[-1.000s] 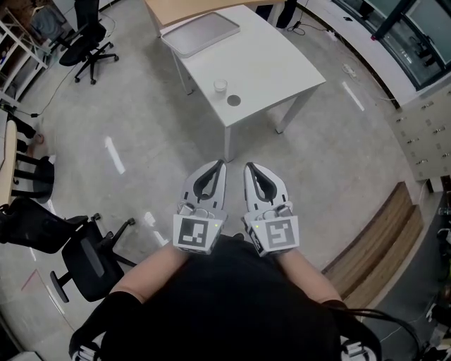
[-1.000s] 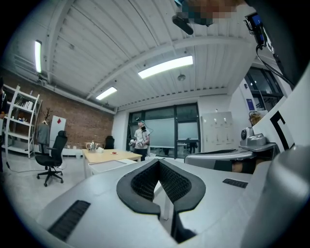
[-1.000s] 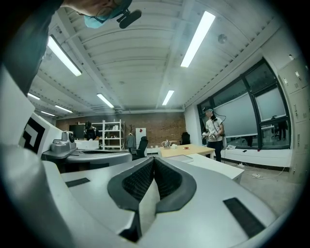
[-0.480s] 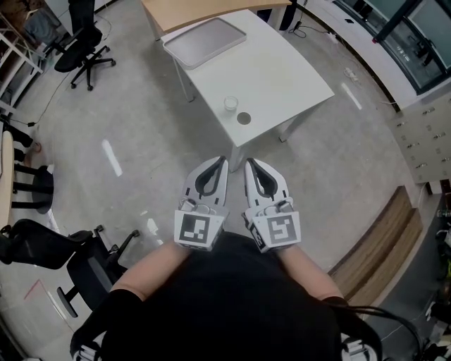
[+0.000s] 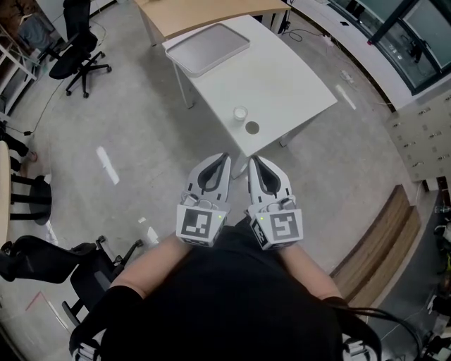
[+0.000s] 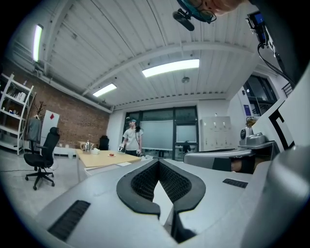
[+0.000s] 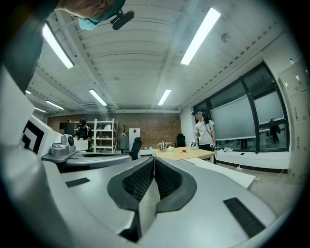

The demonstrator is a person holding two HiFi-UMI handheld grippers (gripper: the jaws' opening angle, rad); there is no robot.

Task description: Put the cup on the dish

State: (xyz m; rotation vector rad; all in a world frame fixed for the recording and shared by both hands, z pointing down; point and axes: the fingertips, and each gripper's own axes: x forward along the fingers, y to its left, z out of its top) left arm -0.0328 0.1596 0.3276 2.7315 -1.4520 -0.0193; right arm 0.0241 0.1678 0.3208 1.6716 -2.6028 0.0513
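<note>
1. On the white tabletop ahead, spotting the cup standing just beside the dish, not on it yet.
2. Holding left tongs and right tongs closed and empty, side by side, well short of the cup.
3. Planning on getting closer, opening one pair wide, squeezing the cup gently, keeping it upright.

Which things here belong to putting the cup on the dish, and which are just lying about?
For the job:
cup
dish
left gripper
right gripper

Just lying about:
tray
chair
wooden table
</note>
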